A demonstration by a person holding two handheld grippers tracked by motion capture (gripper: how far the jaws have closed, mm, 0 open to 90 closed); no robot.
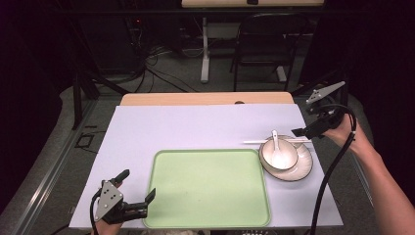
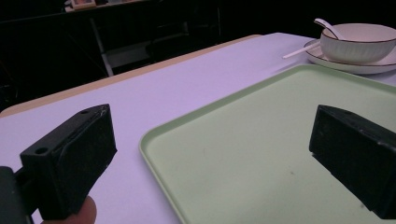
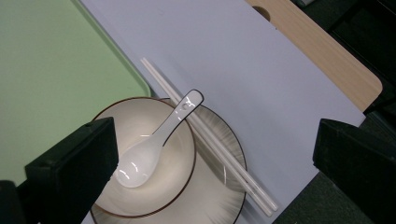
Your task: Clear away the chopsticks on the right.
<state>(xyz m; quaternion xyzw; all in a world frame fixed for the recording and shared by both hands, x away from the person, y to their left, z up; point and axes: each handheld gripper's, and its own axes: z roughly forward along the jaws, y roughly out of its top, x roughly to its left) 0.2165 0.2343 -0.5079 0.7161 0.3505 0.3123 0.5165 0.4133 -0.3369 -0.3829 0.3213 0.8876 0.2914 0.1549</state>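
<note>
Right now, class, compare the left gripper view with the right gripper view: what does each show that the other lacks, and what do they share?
Left gripper view alone: the near corner of the green tray, between the open jaws of the left hand-held gripper.

Right gripper view alone: the chopsticks lying full length across the plate, seen from above.

Both: tray, plate, bowl, white spoon, lilac table cover.

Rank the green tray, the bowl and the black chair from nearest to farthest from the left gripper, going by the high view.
1. Green tray: right beside the left gripper, whose open jaws sit at its near-left edge.
2. Bowl: on a plate past the tray's far-right corner, spoon inside.
3. Black chair: on the floor beyond the table's far edge.
</note>
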